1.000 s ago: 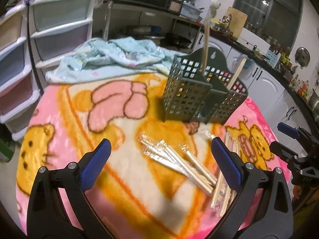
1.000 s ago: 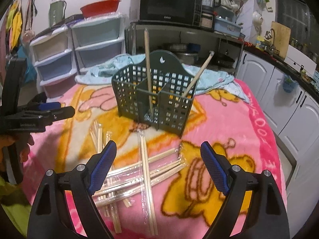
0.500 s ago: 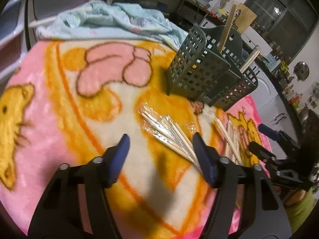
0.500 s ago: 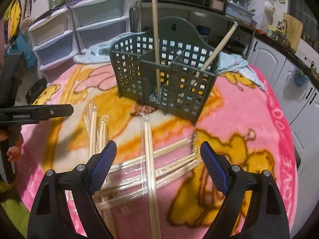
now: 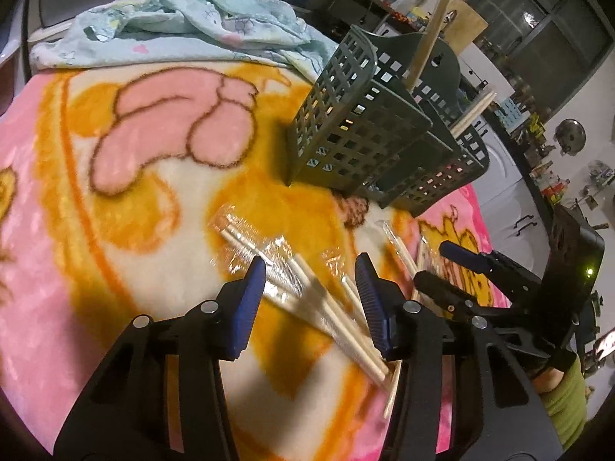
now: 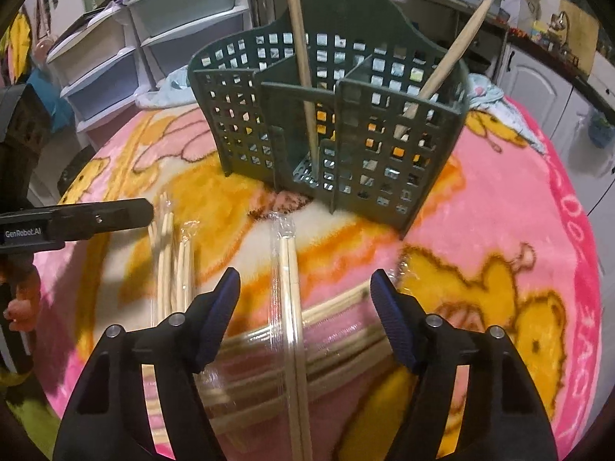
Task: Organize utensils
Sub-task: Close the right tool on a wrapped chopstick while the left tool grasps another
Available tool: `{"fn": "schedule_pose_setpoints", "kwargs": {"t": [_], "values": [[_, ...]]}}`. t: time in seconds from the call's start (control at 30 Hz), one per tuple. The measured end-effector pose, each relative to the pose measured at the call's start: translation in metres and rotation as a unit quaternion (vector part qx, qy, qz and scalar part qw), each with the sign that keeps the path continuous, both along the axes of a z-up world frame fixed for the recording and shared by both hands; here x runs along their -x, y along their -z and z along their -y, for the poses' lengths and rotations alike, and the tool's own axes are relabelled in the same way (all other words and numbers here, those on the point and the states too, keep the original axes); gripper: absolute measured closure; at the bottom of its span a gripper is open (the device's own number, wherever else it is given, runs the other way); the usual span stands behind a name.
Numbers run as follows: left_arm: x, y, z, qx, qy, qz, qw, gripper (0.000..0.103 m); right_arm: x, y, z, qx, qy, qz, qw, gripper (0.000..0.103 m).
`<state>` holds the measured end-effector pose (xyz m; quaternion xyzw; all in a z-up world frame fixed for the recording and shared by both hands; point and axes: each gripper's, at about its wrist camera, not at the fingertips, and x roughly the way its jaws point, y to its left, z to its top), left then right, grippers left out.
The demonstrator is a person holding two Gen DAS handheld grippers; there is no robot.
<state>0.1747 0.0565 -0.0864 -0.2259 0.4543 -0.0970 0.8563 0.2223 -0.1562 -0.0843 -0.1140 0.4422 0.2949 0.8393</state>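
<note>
A dark green slotted utensil basket [image 5: 365, 126] [image 6: 326, 115] stands on the pink cartoon blanket [image 5: 57, 230], with two bare chopsticks [image 6: 300, 38] upright in its compartments. Several plastic-wrapped chopstick pairs [image 5: 307, 280] lie scattered in front of it. My left gripper [image 5: 309, 292] hangs low over one wrapped bundle, and its jaws are closing with the bundle between them, pads apart from it. My right gripper [image 6: 305, 307] straddles a single wrapped pair [image 6: 290, 269] that points at the basket. Its jaws are closing too and do not touch the pair.
A crumpled light blue cloth [image 5: 184, 27] lies behind the basket. Plastic drawer units [image 6: 115, 57] stand to the left of the table and white cabinets [image 6: 538, 88] to the right. The right gripper's fingers [image 5: 461, 255] show close by in the left wrist view.
Both grippers have come down and closer to the wrapped chopsticks. The left jaws have narrowed a lot and the right jaws a little.
</note>
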Motion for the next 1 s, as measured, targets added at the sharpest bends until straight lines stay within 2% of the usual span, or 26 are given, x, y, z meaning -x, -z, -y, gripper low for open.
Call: {"fn": "schedule_pose_setpoints", "kwargs": {"t": [0.23, 0.43, 0.57, 0.7, 0.77, 0.87, 1.0], "values": [[-0.018, 0.008, -0.005, -0.001, -0.006, -0.021, 0.9998, 0.063, -0.013, 0.008, -0.007, -0.001, -0.007, -0.028, 1.000, 0.042], [-0.024, 0.009, -0.002, -0.008, -0.001, -0.027, 0.9996, 0.076, -0.026, 0.013, -0.012, -0.005, -0.009, -0.055, 0.998, 0.049], [-0.027, 0.012, -0.002, -0.015, 0.001, -0.037, 0.9992, 0.083, -0.035, 0.015, -0.015, -0.007, -0.012, -0.076, 0.997, 0.061], [-0.032, 0.012, -0.003, -0.019, 0.002, -0.044, 0.9989, 0.083, -0.037, 0.014, -0.016, -0.012, -0.020, -0.083, 0.996, 0.073], [-0.035, 0.013, -0.003, -0.020, 0.003, -0.046, 0.9987, 0.083, -0.036, 0.013, -0.016, -0.014, -0.021, -0.082, 0.996, 0.087], [-0.039, 0.014, -0.002, -0.020, 0.006, -0.051, 0.9985, 0.083, -0.033, 0.012, -0.016, -0.013, -0.027, -0.077, 0.997, 0.092], [-0.042, 0.016, 0.001, -0.019, 0.014, -0.052, 0.9983, 0.085, -0.030, 0.006, -0.019, -0.013, -0.026, -0.062, 0.998, 0.093]]}}
